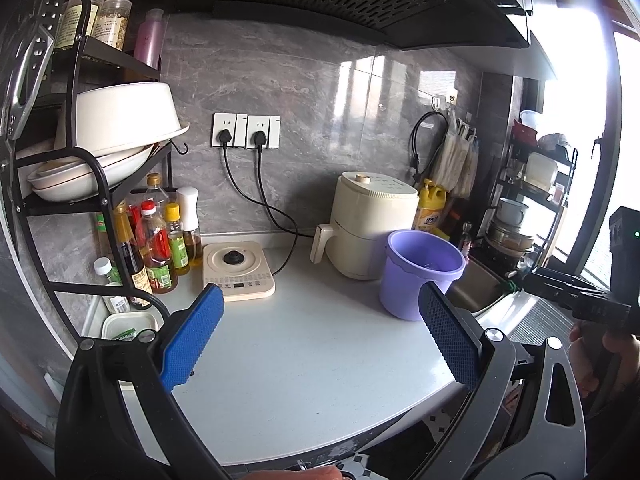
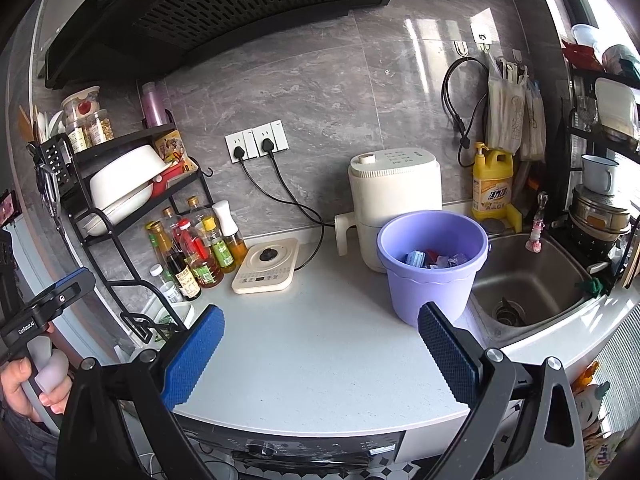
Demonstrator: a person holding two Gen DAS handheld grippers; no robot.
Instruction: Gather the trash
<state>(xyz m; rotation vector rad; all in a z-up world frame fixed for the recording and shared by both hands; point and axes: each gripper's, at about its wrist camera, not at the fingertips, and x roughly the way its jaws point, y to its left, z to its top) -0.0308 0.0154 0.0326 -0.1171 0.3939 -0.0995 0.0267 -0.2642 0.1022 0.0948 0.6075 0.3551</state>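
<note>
A: Purple plastic, that is the bucket (image 2: 432, 264). It stands right of the middle in the right wrist view, on the white desk (image 2: 312, 344).

B: What is in it?

A: Trash (image 2: 434, 259). Small wrappers and crumpled bits lie at the bottom. From the left wrist view I see the bucket (image 1: 420, 272) too, but not down to the bottom.

B: What is next to it?

A: A cream air fryer (image 2: 394, 196) stands just behind it. The steel sink (image 2: 532, 280) is just to its right. A yellow soap bottle (image 2: 492, 182) stands by the wall, up and to the right.

B: And on the left of the frame?

A: A flat cream cooker (image 2: 266, 266) lies on the desk. Sauce bottles (image 2: 192, 248) stand beside it, under a black rack (image 2: 120, 200) with white bowls.

B: How are the tools?

A: The right tool (image 2: 320, 354) is wide open with nothing in it. Its blue pads (image 2: 192, 356) hang over the bare desk, near the bottom of the frame. The left tool (image 1: 320, 336) is wide open too, and has hold of nothing. A hand (image 2: 24, 384) holds the left tool's grip at the lower left.
</note>
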